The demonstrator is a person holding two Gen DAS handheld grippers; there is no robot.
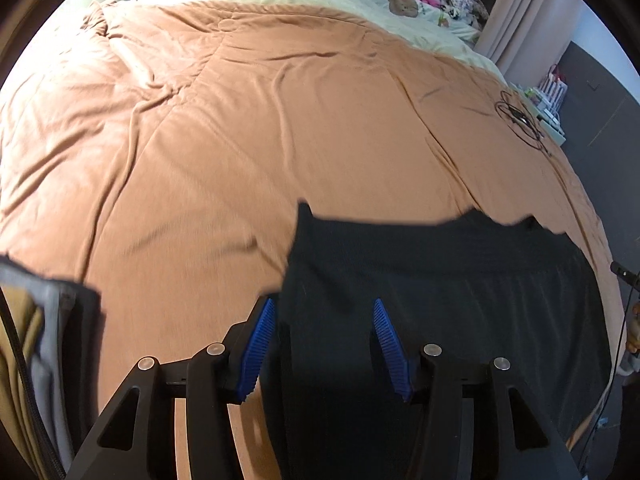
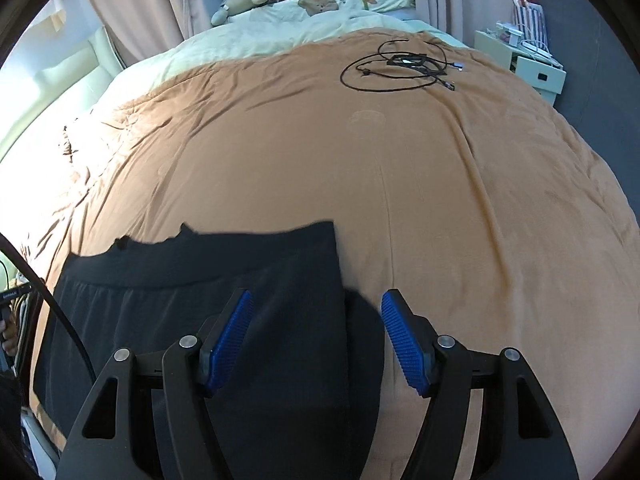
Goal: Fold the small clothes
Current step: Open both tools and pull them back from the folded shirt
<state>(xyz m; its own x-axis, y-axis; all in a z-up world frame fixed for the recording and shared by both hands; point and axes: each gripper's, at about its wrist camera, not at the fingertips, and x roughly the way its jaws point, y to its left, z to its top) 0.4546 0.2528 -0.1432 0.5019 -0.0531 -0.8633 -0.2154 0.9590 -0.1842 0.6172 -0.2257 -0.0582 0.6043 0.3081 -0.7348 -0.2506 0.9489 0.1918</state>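
Both wrist views angled down, sharing bedspread [image 1: 280, 120]

The garment [image 2: 200, 280] lies on the bed [image 2: 400, 200] at its near edge; cables [image 2: 400, 68] near the far right edge; pillows [image 2: 320, 4] behind.

The black garment [image 1: 440, 280] is running out of the left wrist view's bottom edge, its near hem hiding behind the left gripper [image 1: 324, 350]; motion is blurring its edge on the bedspread [image 1: 240, 140].
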